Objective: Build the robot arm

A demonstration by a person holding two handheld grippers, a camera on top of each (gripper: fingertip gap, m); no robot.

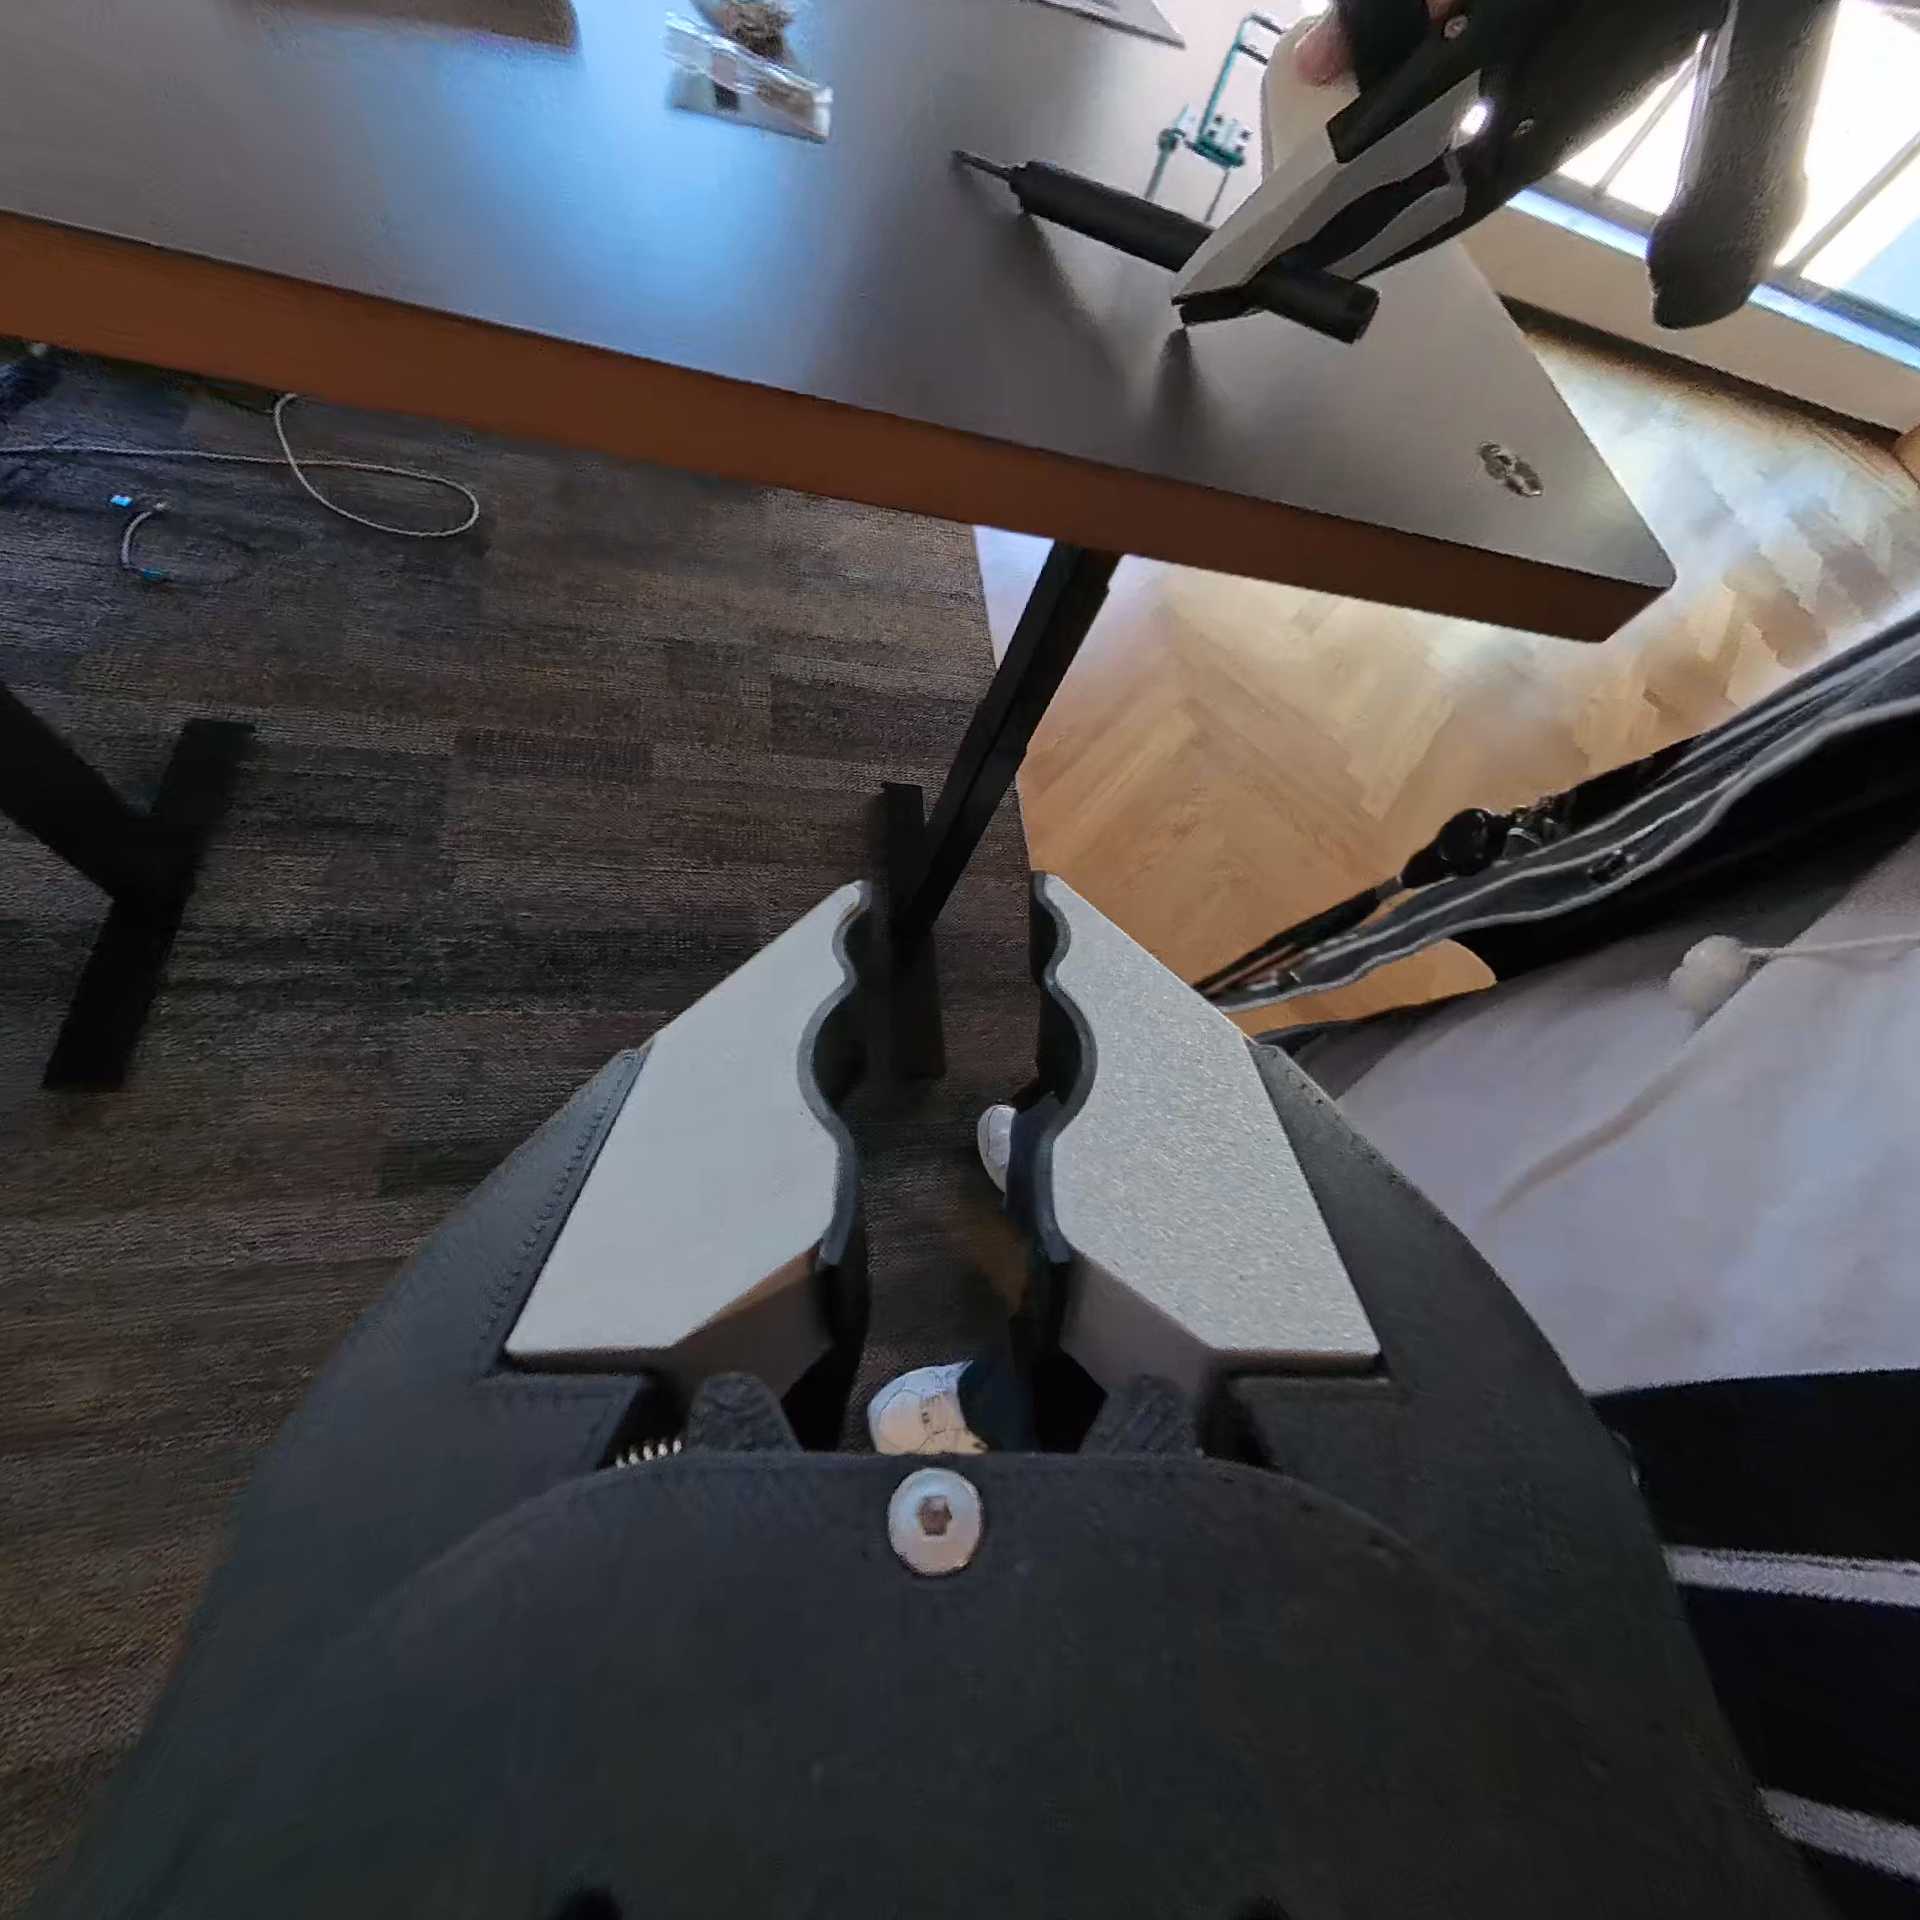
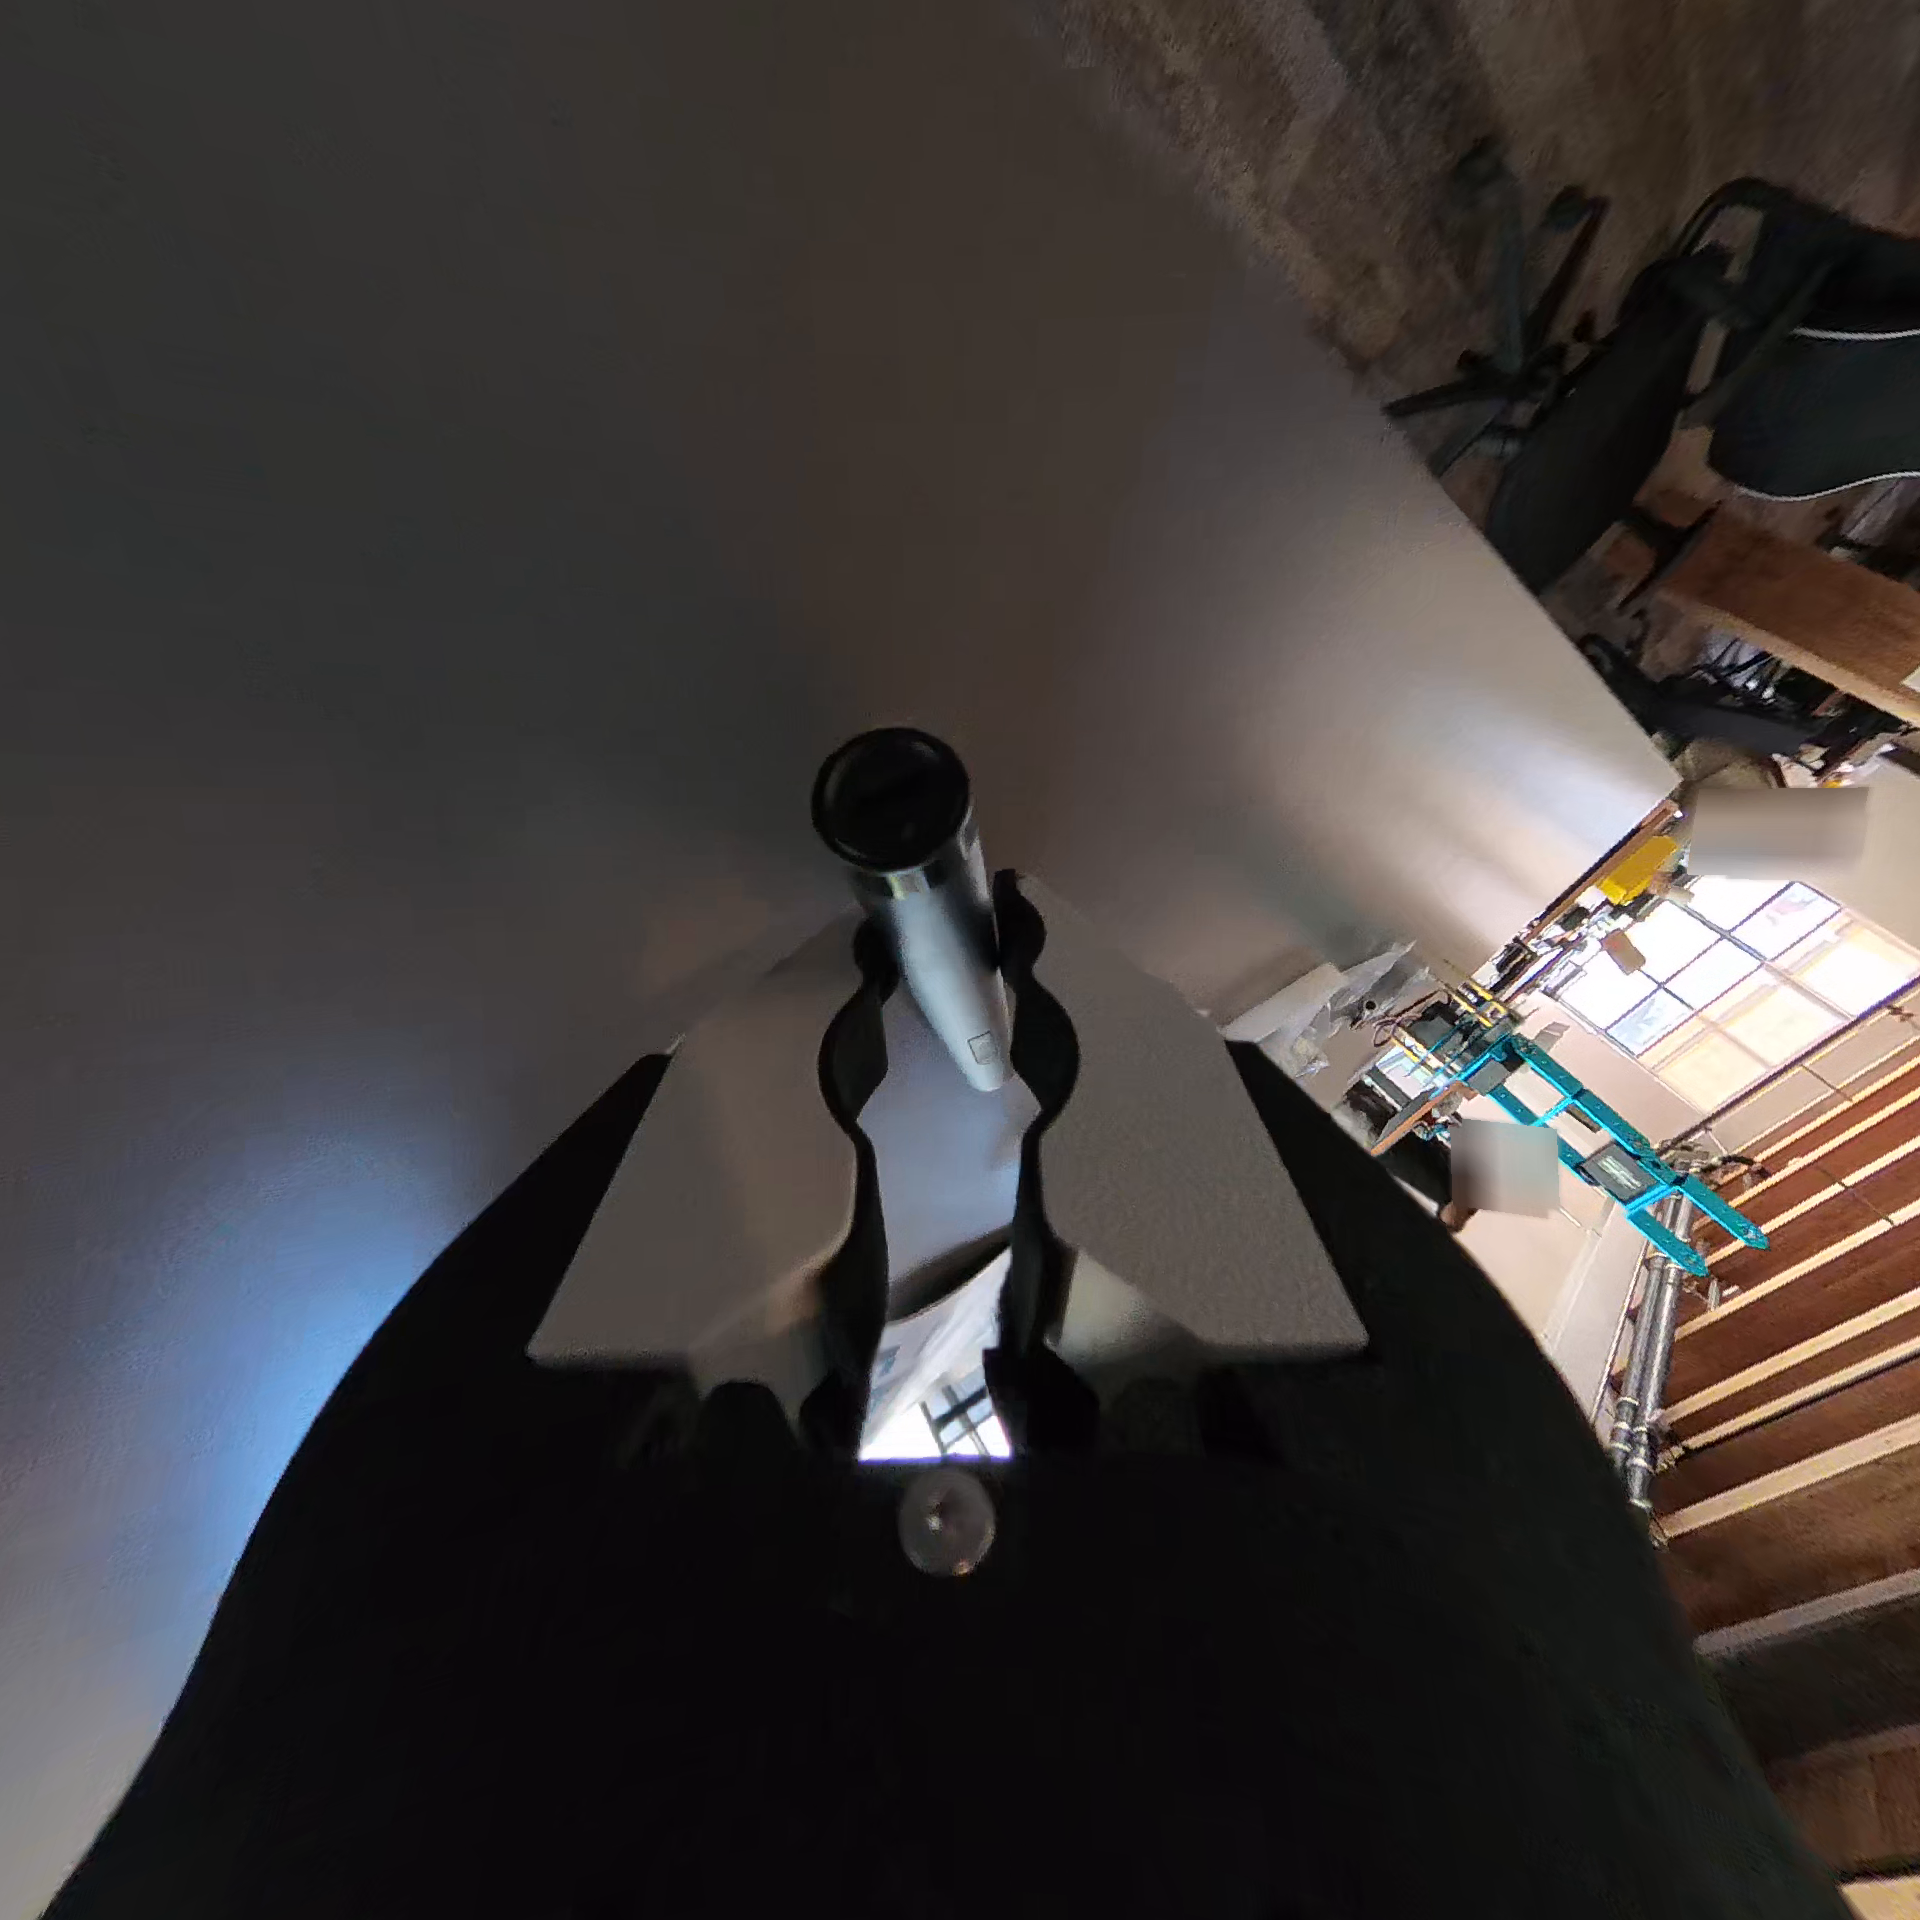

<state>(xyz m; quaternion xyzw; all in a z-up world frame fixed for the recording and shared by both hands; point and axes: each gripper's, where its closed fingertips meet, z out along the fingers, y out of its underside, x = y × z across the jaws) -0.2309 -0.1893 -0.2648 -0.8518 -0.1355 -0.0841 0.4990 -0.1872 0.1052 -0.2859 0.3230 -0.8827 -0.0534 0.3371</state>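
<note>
A black cylindrical tool [image 1: 1091,213] with a thin tip lies on the dark table [image 1: 727,260] near its right corner. My right gripper [image 1: 1236,291] comes down from the upper right and its fingers clamp the tool's thick end. In the right wrist view the tool [image 2: 894,800] shows a black round end and a grey body, and the right gripper [image 2: 935,914] presses on it from both sides over the table [image 2: 520,520]. My left gripper [image 1: 951,904] is open and empty. It hangs below the table's front edge, over the carpet.
Clear plastic packets [image 1: 748,73] lie at the back of the table and a small metal part [image 1: 1509,470] near its right corner. A black table leg [image 1: 997,727], a cable [image 1: 374,488] and a person's white shoe [image 1: 925,1408] are below. A teal metal frame [image 2: 1579,1122] stands beyond. The gap from one gripper's tips to the other's is roughly 30 centimeters.
</note>
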